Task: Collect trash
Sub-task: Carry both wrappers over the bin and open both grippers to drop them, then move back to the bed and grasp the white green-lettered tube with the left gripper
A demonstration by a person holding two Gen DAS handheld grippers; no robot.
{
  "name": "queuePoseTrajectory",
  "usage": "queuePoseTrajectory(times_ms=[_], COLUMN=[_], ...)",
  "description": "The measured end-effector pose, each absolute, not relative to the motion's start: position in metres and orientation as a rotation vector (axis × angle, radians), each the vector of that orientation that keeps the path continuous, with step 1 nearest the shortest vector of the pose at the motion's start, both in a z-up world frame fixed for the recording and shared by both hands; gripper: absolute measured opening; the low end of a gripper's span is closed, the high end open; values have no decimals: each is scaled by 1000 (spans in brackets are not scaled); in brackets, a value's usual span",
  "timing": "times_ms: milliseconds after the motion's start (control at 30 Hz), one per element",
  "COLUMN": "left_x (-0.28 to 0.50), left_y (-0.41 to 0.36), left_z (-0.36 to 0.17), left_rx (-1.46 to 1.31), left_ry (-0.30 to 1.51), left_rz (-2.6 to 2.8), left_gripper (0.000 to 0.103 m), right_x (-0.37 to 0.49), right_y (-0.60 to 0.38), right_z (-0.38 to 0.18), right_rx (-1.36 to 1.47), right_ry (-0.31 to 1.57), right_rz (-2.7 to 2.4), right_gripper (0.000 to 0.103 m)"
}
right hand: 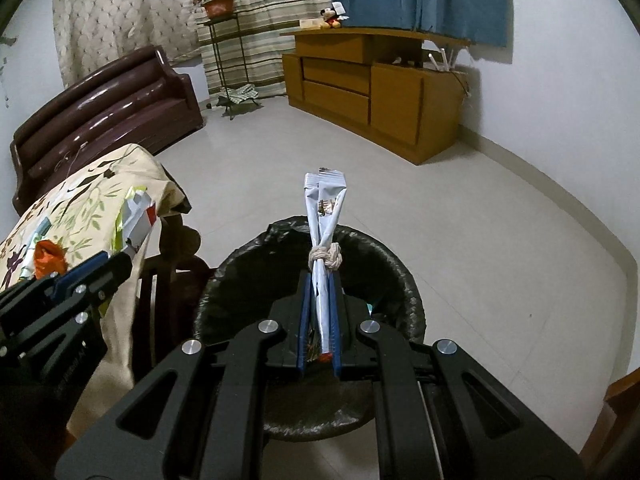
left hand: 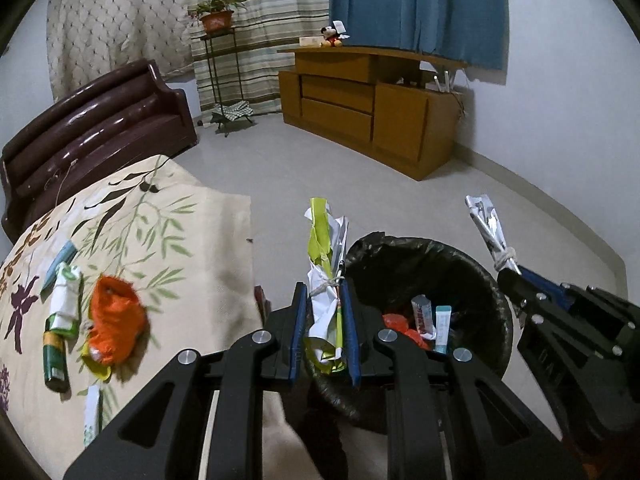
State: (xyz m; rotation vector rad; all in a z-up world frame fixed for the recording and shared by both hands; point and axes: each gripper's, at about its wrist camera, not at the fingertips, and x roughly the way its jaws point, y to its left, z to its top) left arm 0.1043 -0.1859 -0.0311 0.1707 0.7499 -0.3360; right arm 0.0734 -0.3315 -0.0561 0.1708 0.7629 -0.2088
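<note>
Risking a miss on release: left tool (left hand: 325, 320) hanging at the near-left rim of the black-lined bin (left hand: 480, 272), so its bundle possibly dropping outside onto the floor; tied bundles possibly snagging on the pads. Left tool clamping narrowly on a tied green-and-white wrapper bundle (left hand: 326, 264). Right tool (right hand: 319, 312) pinching nearly closed on a string-tied silver wrapper (right hand: 325, 216), hovering over the bin's opening; more trash lying on the table (left hand: 192, 240).

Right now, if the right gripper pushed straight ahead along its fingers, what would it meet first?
Probably nothing near: the right gripper, shut on a wrapper bundle, points over the bin toward bare floor. Depth is unclear.
</note>
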Motion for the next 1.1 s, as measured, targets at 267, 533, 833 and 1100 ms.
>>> queuePoseTrajectory(times_ms=[267,533,833,1100], left_x=[115,116,114,106], left_y=[-205,-211,-201,-177], left_z=[-40,-44,-37,-22], left_rx=[185,184,153,134], left_ry=[760,755,748,737], left_rz=[-346,-335,-316,-300], left_gripper=[18,45,71,73], right_x=[82,88,86,80], right_y=[-345,-353,-355,-342], right_z=[-64,-70,-69,-58], right_rx=[188,217,233,230], right_ry=[768,778,777,762], right_rz=[-220,-219,-230,-219], right_gripper=[9,11,24,36])
